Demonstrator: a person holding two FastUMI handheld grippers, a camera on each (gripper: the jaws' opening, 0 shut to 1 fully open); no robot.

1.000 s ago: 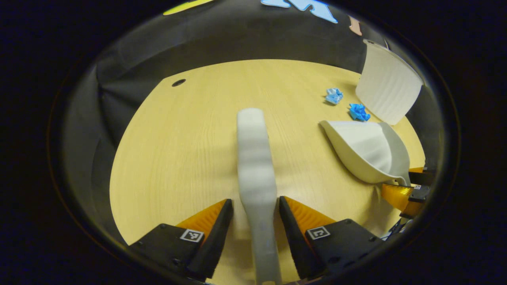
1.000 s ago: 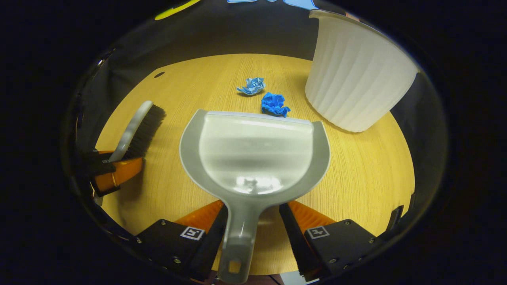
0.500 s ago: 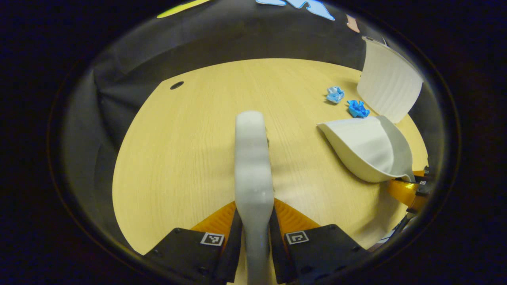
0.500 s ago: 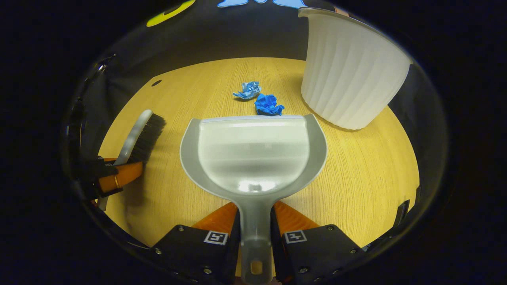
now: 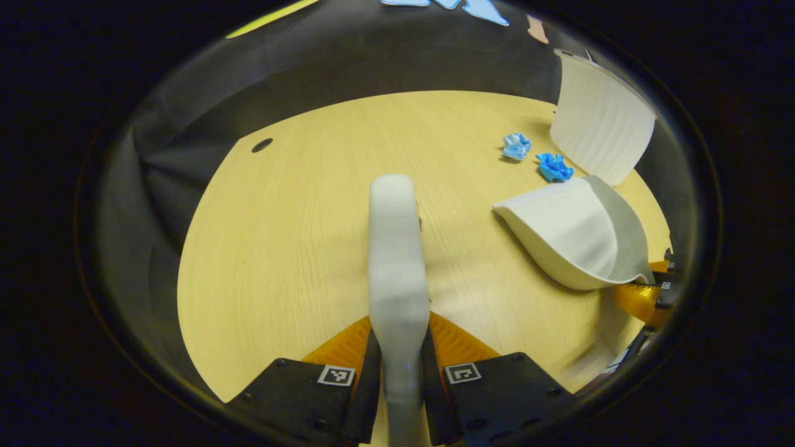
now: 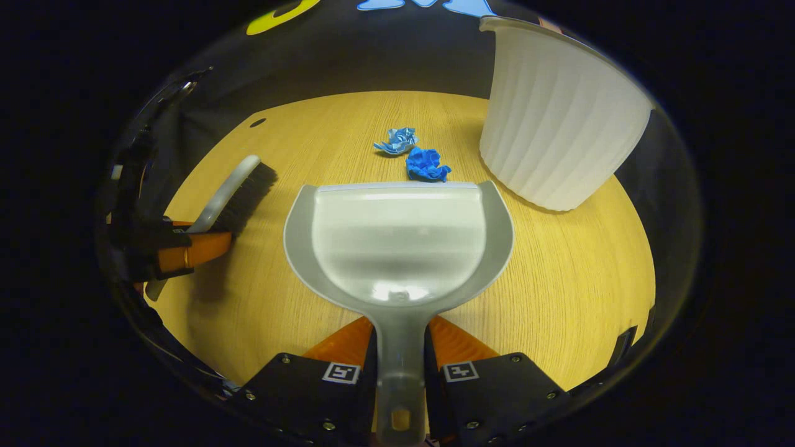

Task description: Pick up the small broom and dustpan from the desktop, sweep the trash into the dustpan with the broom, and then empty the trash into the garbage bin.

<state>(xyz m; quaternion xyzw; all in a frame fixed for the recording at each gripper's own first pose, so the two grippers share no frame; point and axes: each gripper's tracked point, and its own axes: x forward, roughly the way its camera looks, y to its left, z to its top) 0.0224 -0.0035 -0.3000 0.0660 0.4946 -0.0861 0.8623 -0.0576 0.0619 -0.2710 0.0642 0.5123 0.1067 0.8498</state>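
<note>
Your left tongs [image 5: 399, 347] are clenched on the broom [image 5: 397, 248] by its handle and your right tongs [image 6: 400, 360] are clenched on the dustpan [image 6: 397, 239] by its handle; the pan's front lip sits just beside the darker blue paper wad [image 6: 426, 165], with the paler wad [image 6: 394, 141] a little beyond and the garbage bin [image 6: 556, 118] near on the right. Keep that lip flat on the bench [image 6: 577, 267] and steady; bring the bristles [image 6: 248, 195] round behind both wads and draw them toward the pan in short, low strokes; I judge a hard flick would scatter such light paper

Wood desktop [image 6: 577, 273]: two blue paper wads [image 6: 426, 165], white bin [image 6: 559, 118].
</note>
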